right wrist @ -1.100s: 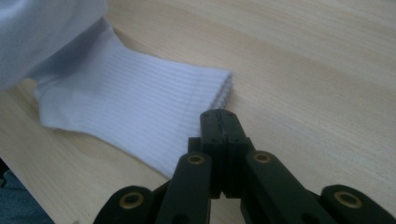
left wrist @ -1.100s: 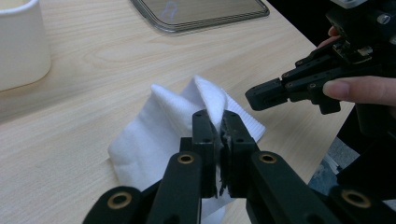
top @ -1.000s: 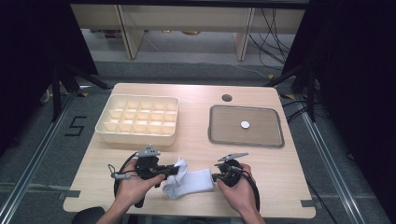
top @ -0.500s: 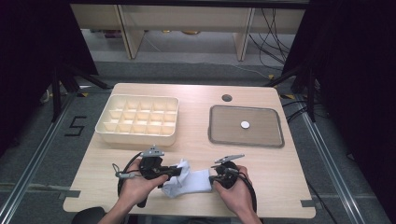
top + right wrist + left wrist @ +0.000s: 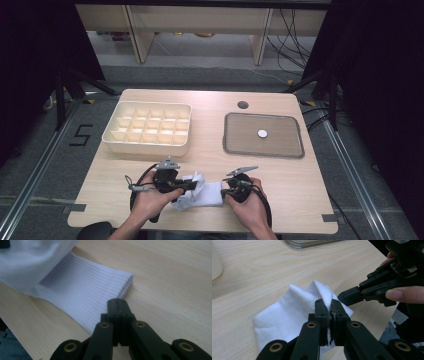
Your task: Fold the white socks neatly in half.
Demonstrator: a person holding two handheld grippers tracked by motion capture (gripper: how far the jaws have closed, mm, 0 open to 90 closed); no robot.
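Table (image 5: 300, 200), bare wood. Compartment box (image 5: 148, 129) near far-left corner, tray (image 5: 295, 150) toward far-right. White sock (image 5: 202, 194) at near edge, about mid. Left gripper (image 5: 329, 305) pinching a raised fold of sock. Right gripper (image 5: 118, 305) jaws pressed together, tips at ribbed cuff edge.

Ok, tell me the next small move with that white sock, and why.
Probably carry the pinched fold across toward the ribbed cuff. The left gripper is shut on a raised fold of the white sock, while the right gripper is shut with its tips pressing on the cuff edge, seemingly pinning it to the table. The sock looks half folded.
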